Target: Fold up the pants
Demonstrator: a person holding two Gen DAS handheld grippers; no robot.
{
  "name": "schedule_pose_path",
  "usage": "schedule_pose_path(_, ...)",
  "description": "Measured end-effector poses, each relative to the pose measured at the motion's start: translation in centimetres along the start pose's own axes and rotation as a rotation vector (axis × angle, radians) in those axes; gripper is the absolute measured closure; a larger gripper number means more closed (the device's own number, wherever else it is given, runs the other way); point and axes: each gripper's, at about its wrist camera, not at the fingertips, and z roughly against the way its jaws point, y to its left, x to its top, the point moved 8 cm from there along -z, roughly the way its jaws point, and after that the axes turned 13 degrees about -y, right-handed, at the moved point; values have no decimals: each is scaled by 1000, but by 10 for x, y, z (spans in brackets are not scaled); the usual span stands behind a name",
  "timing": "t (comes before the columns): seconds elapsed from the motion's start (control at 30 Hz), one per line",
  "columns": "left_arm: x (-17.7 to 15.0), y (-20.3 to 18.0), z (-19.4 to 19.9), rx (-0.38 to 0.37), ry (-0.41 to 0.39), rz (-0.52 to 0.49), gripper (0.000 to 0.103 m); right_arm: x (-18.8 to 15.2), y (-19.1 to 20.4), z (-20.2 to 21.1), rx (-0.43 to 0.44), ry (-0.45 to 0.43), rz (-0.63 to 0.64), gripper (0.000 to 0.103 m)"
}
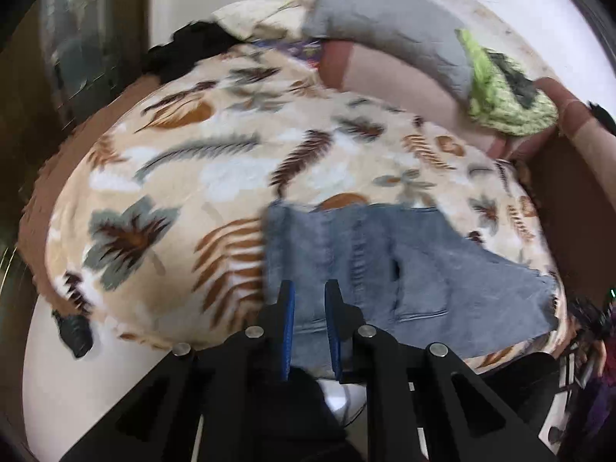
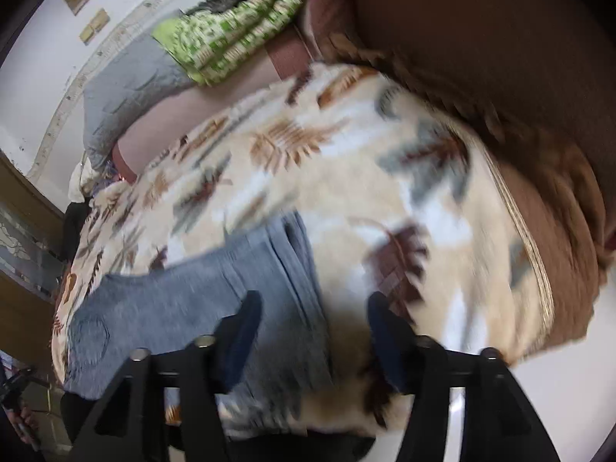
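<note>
The left gripper (image 1: 310, 304), jaws parted a little and holding nothing, hovers over the near edge of the blue pants (image 1: 385, 269). These lie on the leaf-patterned blanket (image 1: 192, 161) covering the bed. The right gripper (image 2: 313, 315), jaws wide apart and empty, hangs above the pants' right edge.

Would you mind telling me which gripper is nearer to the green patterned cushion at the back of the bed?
Neither clearly. The left gripper and right gripper both hover over the jeans at the bed's near edge, far from the green cushion; both jaws open.
</note>
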Motion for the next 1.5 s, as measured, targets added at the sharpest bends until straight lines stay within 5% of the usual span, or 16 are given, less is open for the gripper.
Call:
schedule_pose_path(0.27, -12, -88, -58, -139, 58, -60, 86, 27, 20, -61, -56, 65, -19, 37)
schedule_pose_path(0.43, -4, -106, -92, -150, 79, -41, 84, 5, 22, -97, -97, 260, 19, 40)
schedule_pose_path(0.47, -6, -107, -95, -150, 85, -41, 80, -2, 24, -100, -91, 283, 43, 63)
schedule_pose_path(0.57, -13, -107, -109, -142, 115, -40, 77, -10, 31, -96, -122, 304, 161, 91)
schedule_pose_path(0.8, -36, -97, -125, -111, 157, -19, 77, 33, 43, -70, -95, 43, 153, 92)
schedule_pose_path(0.87, -44, -100, -124, -120, 166, -19, 77, 28, 32, -86, -161, 44, 156, 90)
schedule_pose_path(0.97, -55, -106, -121, -121, 168, -47, 75, 6, 12, -107, -322, 182, 170, 81)
schedule_pose_path(1.1, -63, -113, -119, -137, 168, -77, 68, 27, 40, -83, -350, 13, 194, 71)
schedule_pose_path(1.17, -62, -113, -120, -133, 155, -85, 68, 35, 79, -80, -247, -30, 253, 46)
schedule_pose_path(1.4, -66, -107, -124, -114, 147, -73, 68, -30, 277, -107, 436, 197, 326, 45)
schedule_pose_path(1.5, -67, -109, -120, -114, 151, -94, 65, -61, 324, -125, 567, 286, 351, 45)
